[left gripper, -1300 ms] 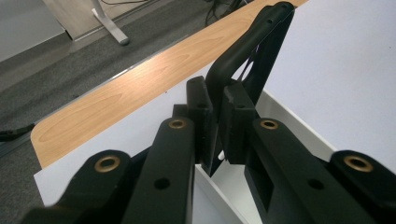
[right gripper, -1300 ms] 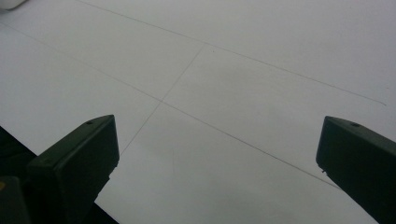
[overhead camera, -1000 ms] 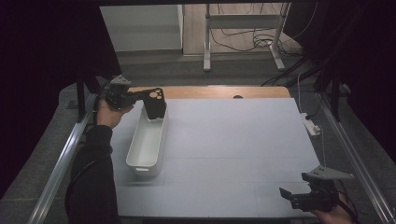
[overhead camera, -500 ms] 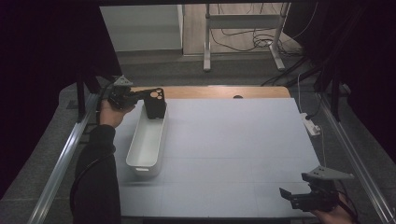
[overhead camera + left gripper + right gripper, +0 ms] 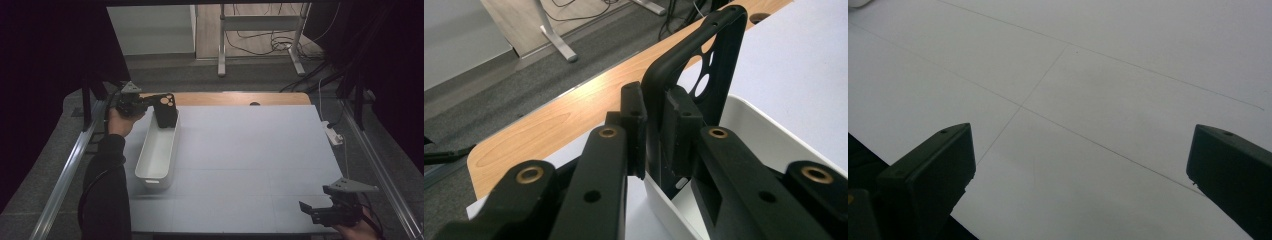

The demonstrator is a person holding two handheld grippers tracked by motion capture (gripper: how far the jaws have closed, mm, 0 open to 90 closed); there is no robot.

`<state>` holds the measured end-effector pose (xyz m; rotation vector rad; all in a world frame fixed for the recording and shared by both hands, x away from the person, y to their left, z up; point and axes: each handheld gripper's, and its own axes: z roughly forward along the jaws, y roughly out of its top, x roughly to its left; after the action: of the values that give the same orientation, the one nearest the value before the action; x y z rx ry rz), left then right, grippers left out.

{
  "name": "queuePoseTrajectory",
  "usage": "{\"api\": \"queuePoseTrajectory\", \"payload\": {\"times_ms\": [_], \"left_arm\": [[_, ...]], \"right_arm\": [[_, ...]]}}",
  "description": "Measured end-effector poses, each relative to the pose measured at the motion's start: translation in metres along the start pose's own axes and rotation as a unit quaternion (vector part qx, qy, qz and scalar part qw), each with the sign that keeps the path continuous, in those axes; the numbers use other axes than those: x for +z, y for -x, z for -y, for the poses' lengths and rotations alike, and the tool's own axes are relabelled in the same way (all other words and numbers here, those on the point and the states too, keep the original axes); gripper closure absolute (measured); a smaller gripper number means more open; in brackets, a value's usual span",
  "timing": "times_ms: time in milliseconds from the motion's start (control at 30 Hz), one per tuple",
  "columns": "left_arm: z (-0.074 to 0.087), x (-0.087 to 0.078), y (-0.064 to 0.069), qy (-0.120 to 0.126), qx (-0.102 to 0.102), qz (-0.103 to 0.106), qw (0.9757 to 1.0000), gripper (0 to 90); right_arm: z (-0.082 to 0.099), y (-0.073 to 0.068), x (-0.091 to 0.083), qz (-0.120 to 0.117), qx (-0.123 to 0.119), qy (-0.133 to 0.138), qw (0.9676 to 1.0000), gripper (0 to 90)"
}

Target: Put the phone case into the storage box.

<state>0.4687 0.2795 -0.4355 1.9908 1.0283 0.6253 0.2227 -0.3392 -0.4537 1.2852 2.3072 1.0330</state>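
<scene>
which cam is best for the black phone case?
Left gripper view: the black phone case is close up, its edge clamped between the left gripper pads, over the white bin. High view shows it small; right gripper view faces bare table.

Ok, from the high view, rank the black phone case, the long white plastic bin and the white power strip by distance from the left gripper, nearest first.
1. Black phone case, clamped in the left gripper at the table's far left.
2. Long white plastic bin, directly under the case.
3. White power strip, off the right edge.
</scene>
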Motion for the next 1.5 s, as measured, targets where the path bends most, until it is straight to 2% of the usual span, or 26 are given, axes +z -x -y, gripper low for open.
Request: {"api": "queuePoseTrajectory", "payload": {"times_ms": [300,533,633,667,700,800,967,1167,1333,1500], "left_arm": [[0.0,0.002,-0.001,-0.004,-0.009,-0.013,0.9999,75.1],[0.002,0.003,-0.001,-0.006,-0.027,-0.008,0.9996,71.8],[0.003,0.003,-0.001,-0.006,-0.038,-0.004,0.9992,66.4],[0.004,0.002,-0.001,-0.009,-0.048,-0.003,0.9988,65.2],[0.004,0.002,-0.001,-0.009,-0.048,-0.003,0.9988,62.7],[0.005,-0.001,-0.001,-0.01,-0.071,0.004,0.9974,57.4],[0.009,-0.008,-0.001,-0.014,-0.096,0.005,0.9953,46.2],[0.012,-0.013,0.003,-0.023,-0.098,0.017,0.9948,38.4],[0.013,-0.019,0.006,-0.027,-0.096,0.019,0.9949,31.5],[0.016,-0.024,0.009,-0.031,-0.102,0.022,0.994,24.3]], "right_arm": [[0.0,0.0,0.0,0.0,0.0,0.0,1.0,0.0],[0.0,0.0,0.0,0.0,0.0,0.001,1.0,0.0],[0.0,0.0,0.0,0.0,-0.001,0.001,1.0,0.0],[0.0,0.0,0.0,0.0,-0.002,0.001,1.0,0.0],[0.0,0.0,0.0,0.0,-0.002,0.002,1.0,0.0],[0.0,0.0,-0.001,0.0,-0.002,0.002,1.0,0.0],[0.0,0.0,-0.001,-0.001,-0.003,0.003,1.0,0.0],[0.0,-0.001,-0.001,-0.002,-0.006,0.004,1.0,0.0],[0.0,-0.001,-0.001,-0.002,-0.006,0.004,1.0,0.0],[0.0,-0.002,-0.001,-0.001,-0.007,0.004,1.0,0.0]]}}
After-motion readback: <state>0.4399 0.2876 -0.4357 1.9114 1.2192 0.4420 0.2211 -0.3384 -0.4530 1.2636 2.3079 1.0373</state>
